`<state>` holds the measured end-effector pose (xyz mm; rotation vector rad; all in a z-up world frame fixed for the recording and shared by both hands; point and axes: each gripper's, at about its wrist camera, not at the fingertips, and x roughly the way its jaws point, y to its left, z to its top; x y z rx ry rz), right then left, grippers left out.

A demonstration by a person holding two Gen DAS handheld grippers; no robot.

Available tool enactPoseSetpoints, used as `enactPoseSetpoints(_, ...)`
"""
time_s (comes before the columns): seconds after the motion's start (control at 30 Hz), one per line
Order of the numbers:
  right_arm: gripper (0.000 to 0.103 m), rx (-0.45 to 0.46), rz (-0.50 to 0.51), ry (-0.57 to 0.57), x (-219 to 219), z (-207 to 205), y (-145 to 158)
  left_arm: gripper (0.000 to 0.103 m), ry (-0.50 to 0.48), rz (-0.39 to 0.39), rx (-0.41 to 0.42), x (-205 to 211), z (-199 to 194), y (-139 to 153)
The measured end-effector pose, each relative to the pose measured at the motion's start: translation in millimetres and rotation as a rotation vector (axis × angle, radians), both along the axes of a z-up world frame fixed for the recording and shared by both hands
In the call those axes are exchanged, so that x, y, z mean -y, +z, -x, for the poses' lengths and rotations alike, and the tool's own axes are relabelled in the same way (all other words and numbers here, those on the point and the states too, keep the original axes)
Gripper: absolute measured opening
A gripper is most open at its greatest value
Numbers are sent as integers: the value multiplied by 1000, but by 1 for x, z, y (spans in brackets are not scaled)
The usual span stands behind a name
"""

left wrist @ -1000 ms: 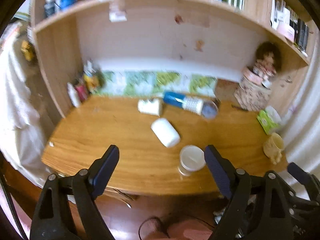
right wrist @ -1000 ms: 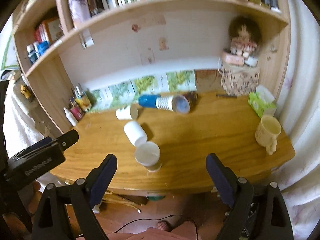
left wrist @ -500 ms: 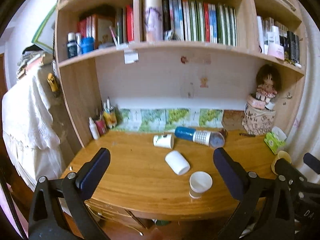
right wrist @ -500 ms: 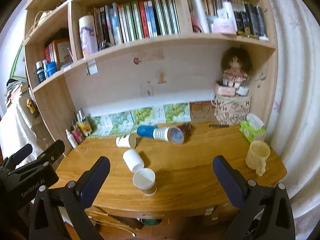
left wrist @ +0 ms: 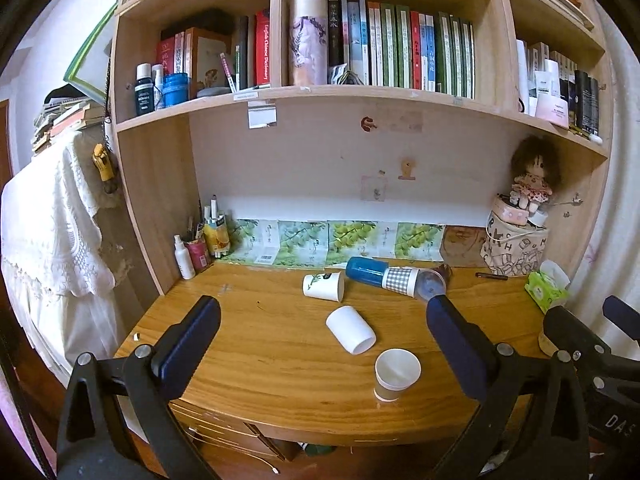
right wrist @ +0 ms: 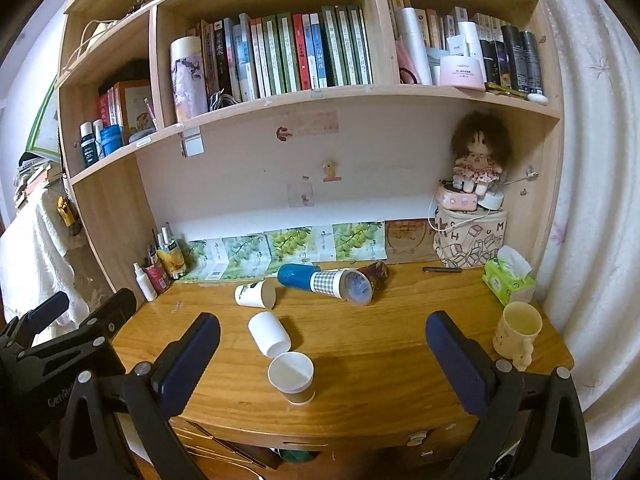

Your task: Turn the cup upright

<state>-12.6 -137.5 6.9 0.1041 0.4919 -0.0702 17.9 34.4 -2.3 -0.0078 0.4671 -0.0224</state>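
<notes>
Standing upright: brown-sleeved cup [right wrist: 291, 376] | lying sideways: white cup [right wrist: 269, 333], printed cup [right wrist: 256, 294] | left gripper [left wrist: 324, 344], right gripper [right wrist: 323, 346]: spread, empty, clear of desk [right wrist: 400, 360].

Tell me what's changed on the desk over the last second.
Both grippers, left gripper and right gripper, pulled back and tilted up from the desk, jaws open and empty. The upright paper cup and the tipped white cup haven't moved.
</notes>
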Motion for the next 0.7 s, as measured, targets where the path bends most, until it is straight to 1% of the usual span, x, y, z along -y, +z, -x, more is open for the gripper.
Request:
enactPoseSetpoints(0.23, 103, -38, 8, 0, -3, -6, -5, 103, -31, 14, -24, 1, -5, -4)
enactPoseSetpoints(0.7, 103, -50, 16, -39, 2, -6, -7, 103, -72, 34, -47, 7, -10, -7)
